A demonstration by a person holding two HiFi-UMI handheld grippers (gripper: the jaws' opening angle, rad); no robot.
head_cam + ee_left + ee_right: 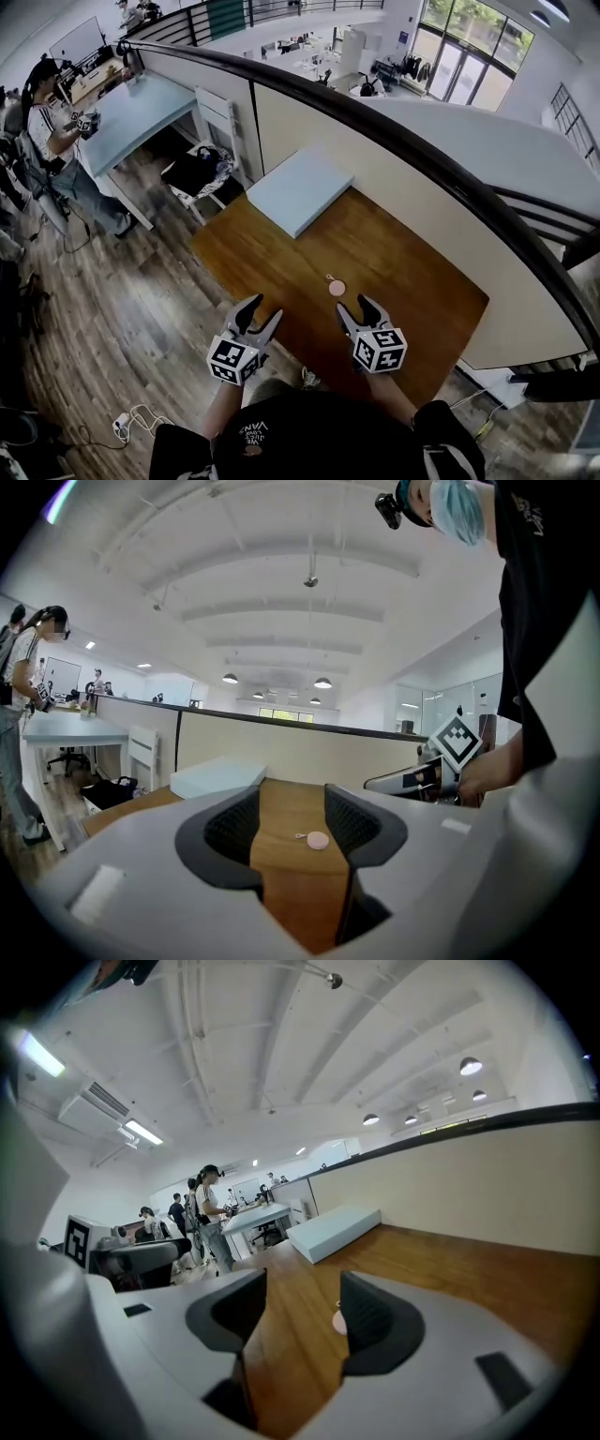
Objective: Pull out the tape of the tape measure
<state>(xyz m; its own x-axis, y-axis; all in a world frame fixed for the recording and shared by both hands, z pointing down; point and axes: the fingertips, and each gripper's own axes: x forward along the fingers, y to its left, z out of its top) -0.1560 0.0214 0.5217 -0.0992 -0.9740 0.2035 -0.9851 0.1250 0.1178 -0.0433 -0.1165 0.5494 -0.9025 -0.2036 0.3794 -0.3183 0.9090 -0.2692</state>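
Note:
A small round pink tape measure (337, 288) with a short pull tab lies on the wooden table (394, 253), just ahead of both grippers. In the left gripper view the tape measure (318, 840) sits on the table between the open jaws, some way ahead of them. In the right gripper view the tape measure (339, 1321) peeks out from behind the right jaw. My left gripper (257, 317) hovers over the table's near edge, open and empty. My right gripper (361, 310) is open and empty, a little nearer the tape measure.
A flat pale blue box (300, 189) lies at the table's far left corner. A beige partition with a dark rail (412, 141) runs along the table's far side. A person (56, 141) stands at a blue desk far left. Cables (131, 420) lie on the floor.

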